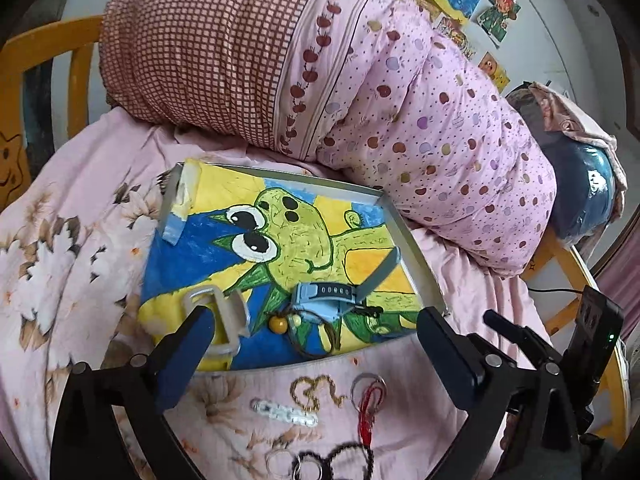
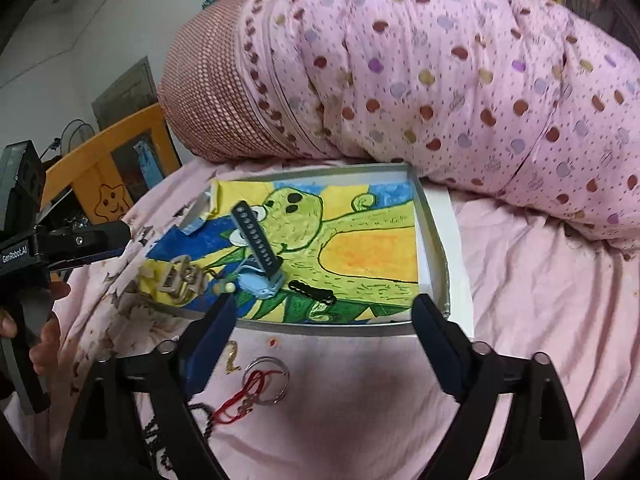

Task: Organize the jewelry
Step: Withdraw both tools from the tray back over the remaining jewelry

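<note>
A shallow metal tray point(image 1: 416, 252) point(image 2: 430, 232), lined with a green-creature drawing, lies on the bed. It holds a blue watch point(image 1: 324, 300) point(image 2: 260, 282), a beige watch point(image 1: 218, 314) point(image 2: 180, 276), a cord with a yellow bead point(image 1: 278, 324) and a black bracelet point(image 2: 312, 292). On the sheet before the tray lie a gold chain point(image 1: 316, 392), a clear link bracelet point(image 1: 284, 412), a silver bangle with red string point(image 1: 368, 396) point(image 2: 268, 380) and black beads point(image 1: 344, 456). My left gripper point(image 1: 316, 316) is open over the tray's near edge. My right gripper point(image 2: 326, 308) is open there too, empty.
A rolled pink quilt point(image 1: 420, 132) and a checked pillow point(image 1: 200, 52) press against the tray's far side. Yellow wooden bed rails point(image 1: 80, 60) stand at the left. In the right wrist view a hand point(image 2: 44, 340) holds the left gripper point(image 2: 124, 244).
</note>
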`<state>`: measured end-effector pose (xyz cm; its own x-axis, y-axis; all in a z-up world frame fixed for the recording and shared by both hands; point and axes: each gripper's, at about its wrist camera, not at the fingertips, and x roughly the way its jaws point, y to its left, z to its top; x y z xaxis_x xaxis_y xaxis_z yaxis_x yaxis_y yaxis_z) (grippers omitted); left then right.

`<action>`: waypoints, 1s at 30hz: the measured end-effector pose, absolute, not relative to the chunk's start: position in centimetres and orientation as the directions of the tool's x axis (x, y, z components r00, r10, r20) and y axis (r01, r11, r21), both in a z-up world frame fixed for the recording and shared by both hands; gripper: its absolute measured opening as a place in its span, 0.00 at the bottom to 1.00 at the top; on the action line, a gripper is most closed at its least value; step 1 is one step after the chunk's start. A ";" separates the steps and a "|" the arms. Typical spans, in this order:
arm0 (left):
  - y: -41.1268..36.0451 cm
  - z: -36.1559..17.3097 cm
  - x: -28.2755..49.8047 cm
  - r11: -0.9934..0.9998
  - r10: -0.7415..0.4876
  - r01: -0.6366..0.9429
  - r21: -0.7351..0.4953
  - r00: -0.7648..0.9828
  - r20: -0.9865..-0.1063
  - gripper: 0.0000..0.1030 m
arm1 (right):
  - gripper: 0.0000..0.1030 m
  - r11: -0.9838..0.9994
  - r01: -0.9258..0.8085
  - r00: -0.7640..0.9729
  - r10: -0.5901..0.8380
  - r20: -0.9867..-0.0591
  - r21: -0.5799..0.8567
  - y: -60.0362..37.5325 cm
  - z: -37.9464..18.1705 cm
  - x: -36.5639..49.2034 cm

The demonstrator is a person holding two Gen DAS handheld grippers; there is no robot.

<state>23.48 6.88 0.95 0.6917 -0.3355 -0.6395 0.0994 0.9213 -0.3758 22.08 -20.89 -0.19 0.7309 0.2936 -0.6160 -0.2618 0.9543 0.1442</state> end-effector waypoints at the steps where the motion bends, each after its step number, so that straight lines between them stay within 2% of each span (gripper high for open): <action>1: 6.9 1.1 22.8 0.926 -0.327 0.099 -0.365 0.697 -0.638 1.00 | 0.87 0.954 -0.267 0.736 0.294 -0.610 0.138 -20.9 0.1 21.5; 8: 6.9 0.8 17.9 0.960 -0.256 0.105 -0.259 0.705 -0.662 1.00 | 0.87 0.949 -0.297 0.731 0.300 -0.613 0.110 -20.8 0.2 17.3; 20: 6.2 -3.9 11.0 0.965 -0.260 0.133 -0.226 0.595 -0.761 1.00 | 0.87 0.937 -0.337 0.646 0.298 -0.703 0.087 -21.3 -2.7 12.4; 30: 6.4 -6.9 10.0 0.975 -0.224 0.119 -0.190 0.545 -0.808 1.00 | 0.87 0.910 -0.398 0.554 0.336 -0.762 0.113 -20.5 -5.7 11.8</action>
<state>9.95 6.40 -6.93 0.5455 -0.2239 -0.8077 0.1194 0.9746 -0.1895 11.84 -20.51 -5.69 0.5540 0.3363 -0.7616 -0.3979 0.9105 0.1126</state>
